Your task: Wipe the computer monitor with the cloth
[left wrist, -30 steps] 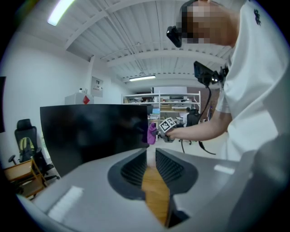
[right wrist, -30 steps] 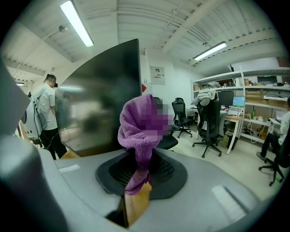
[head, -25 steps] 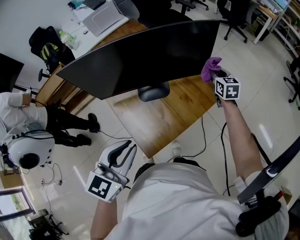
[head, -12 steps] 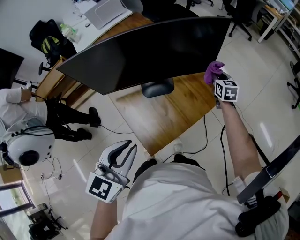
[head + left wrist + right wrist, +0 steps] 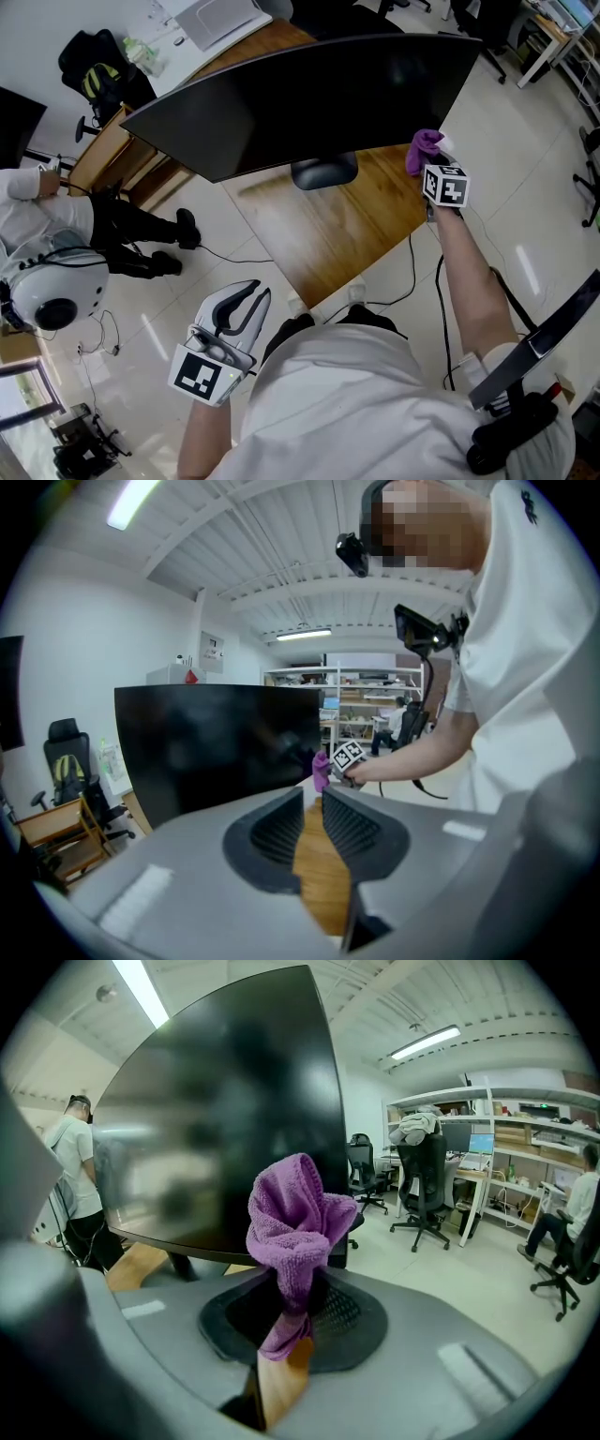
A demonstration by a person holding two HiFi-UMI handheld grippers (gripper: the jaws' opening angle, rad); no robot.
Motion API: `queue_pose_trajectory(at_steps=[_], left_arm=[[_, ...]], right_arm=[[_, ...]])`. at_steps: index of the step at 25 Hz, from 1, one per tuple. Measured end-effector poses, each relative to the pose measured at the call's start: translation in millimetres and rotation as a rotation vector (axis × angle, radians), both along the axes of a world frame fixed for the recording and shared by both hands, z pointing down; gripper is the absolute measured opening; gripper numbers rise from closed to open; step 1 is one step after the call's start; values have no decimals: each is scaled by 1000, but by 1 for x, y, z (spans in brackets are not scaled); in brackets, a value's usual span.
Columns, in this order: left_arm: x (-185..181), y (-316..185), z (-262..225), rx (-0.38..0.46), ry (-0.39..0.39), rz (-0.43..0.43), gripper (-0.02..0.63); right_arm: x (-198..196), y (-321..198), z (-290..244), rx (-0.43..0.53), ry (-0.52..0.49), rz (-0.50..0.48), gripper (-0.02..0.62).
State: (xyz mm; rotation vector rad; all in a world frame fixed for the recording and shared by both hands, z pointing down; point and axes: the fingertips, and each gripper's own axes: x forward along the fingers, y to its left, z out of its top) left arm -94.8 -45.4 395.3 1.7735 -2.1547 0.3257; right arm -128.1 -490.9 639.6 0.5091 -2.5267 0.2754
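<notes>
Head view shows the right gripper (image 5: 429, 161) up by the bottom right corner of the wide, curved black computer monitor (image 5: 309, 98). The monitor stands on a brown wooden counter (image 5: 328, 230). The right gripper is squeezed tight on a fluffy purple cloth (image 5: 424, 146). Right gripper view shows the cloth (image 5: 295, 1222) pinched low down between the jaws, with a big puffy bunch sticking up in front of the dark screen (image 5: 225, 1101). I cannot tell if the cloth touches the screen yet.

The left gripper (image 5: 246, 298) hangs low, well away from the counter. Left gripper view shows its jaws (image 5: 312, 819) pulled nearly together, with nothing between them.

The job looks like it is at the wiping part, at one corner. To do it well, I think only the soft puffy bunch should press on the screen, and only gently. The hard jaws should stay off the glass so they do not scratch it. Long, slow strokes across the screen, one row at a time, would cover it all. Pushing too hard might rock the monitor on its foot (image 5: 323, 172).
</notes>
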Motion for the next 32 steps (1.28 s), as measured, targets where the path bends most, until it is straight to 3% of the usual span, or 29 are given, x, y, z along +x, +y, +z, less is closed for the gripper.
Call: queue_pose_trajectory(at_steps=[32], left_arm=[[-35, 94, 6, 49, 38, -42, 83]], right_arm=[[-68, 131, 1, -38, 19, -40, 61]])
